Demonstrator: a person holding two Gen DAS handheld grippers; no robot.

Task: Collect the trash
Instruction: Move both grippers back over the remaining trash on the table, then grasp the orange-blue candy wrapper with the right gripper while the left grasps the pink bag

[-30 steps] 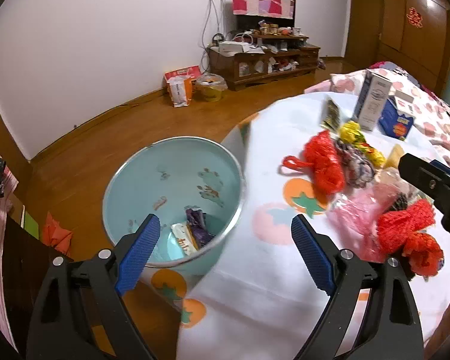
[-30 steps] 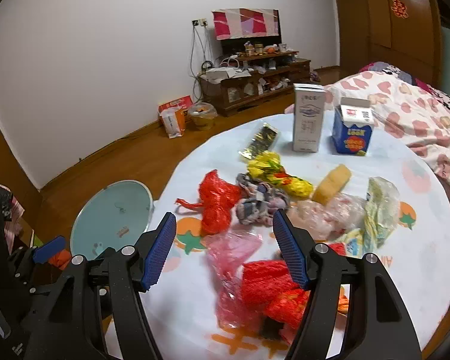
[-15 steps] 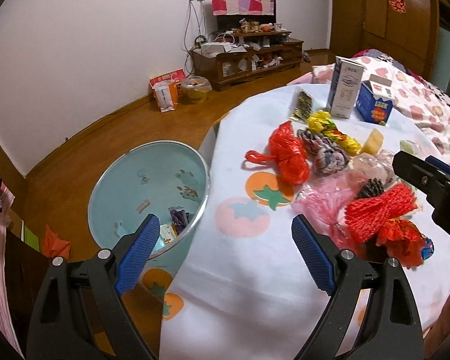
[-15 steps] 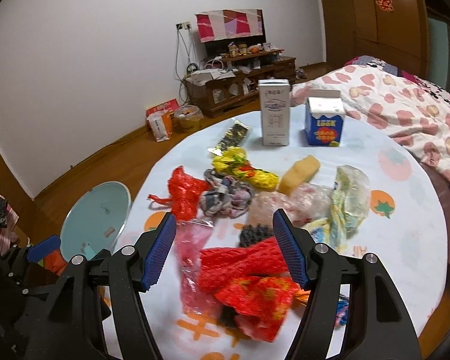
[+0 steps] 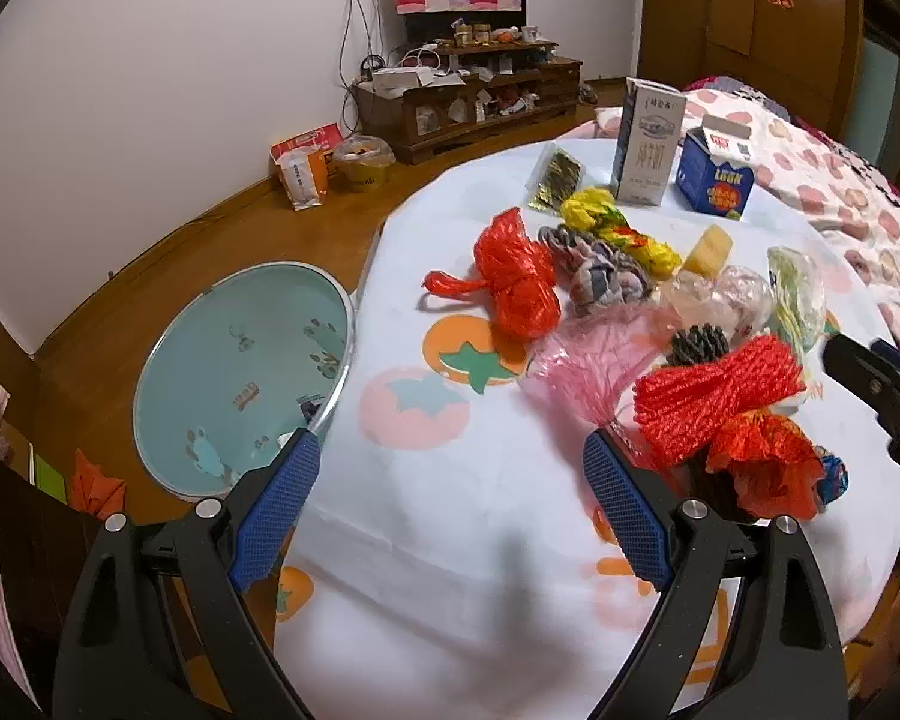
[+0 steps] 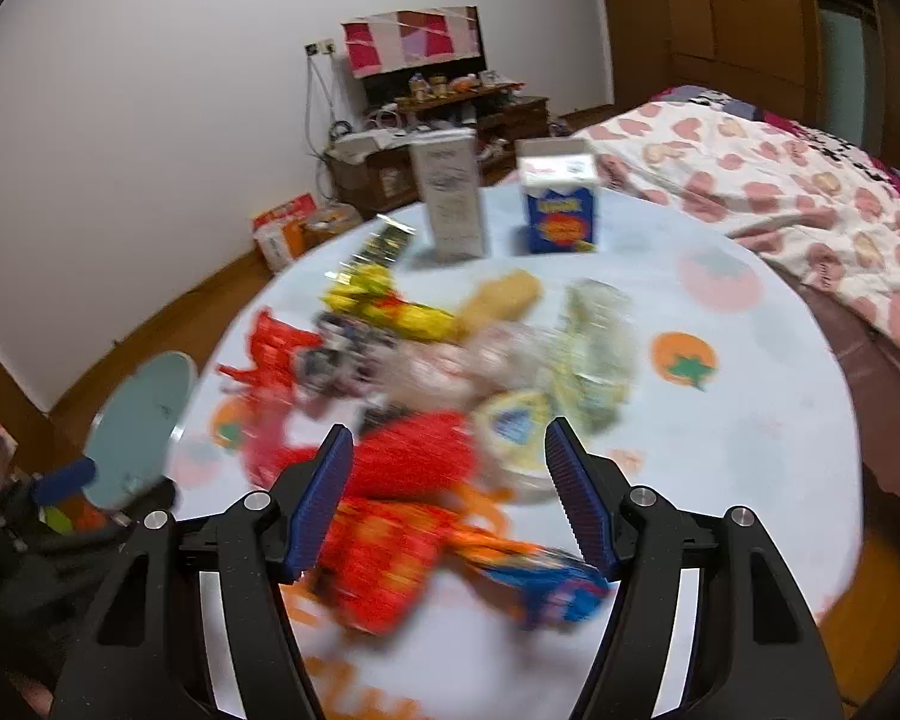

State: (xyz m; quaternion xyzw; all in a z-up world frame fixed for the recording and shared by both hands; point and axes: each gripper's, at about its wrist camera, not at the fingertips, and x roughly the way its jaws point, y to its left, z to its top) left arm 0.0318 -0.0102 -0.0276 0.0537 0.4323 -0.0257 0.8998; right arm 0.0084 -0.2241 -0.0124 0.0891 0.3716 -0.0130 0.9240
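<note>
Counter (image 5: 450,540) w/ fruit-print cloth fills both views; trash heaped across its middle. Teal bin (image 5: 240,372) on the floor at approx 9 o'clock of the counter in the left view, a few scraps visible inside.

Step in hand, as I read it: reach phase, picking the next piece, nothing lifted yet.

Left tool (image 5: 450,504): released, wide, nothing between the pads, over bare cloth near the counter edge, bin rim just by its left finger.

Right tool (image 6: 450,492): released, mid-width, empty; view is blurred. It points at the near pile: red mesh wad (image 5: 720,396) and an orange-red wrapper (image 5: 762,462) at 6 o'clock of the heap. Red bag (image 5: 516,282) sits at 10 o'clock, two cartons (image 5: 648,144) upright at 12.

Next move prob calls for: right tool down onto the mesh wad, pads either side, clench, then carry toward 9 o'clock and let go over the bin. Mesh is soft, so bite deep.
</note>
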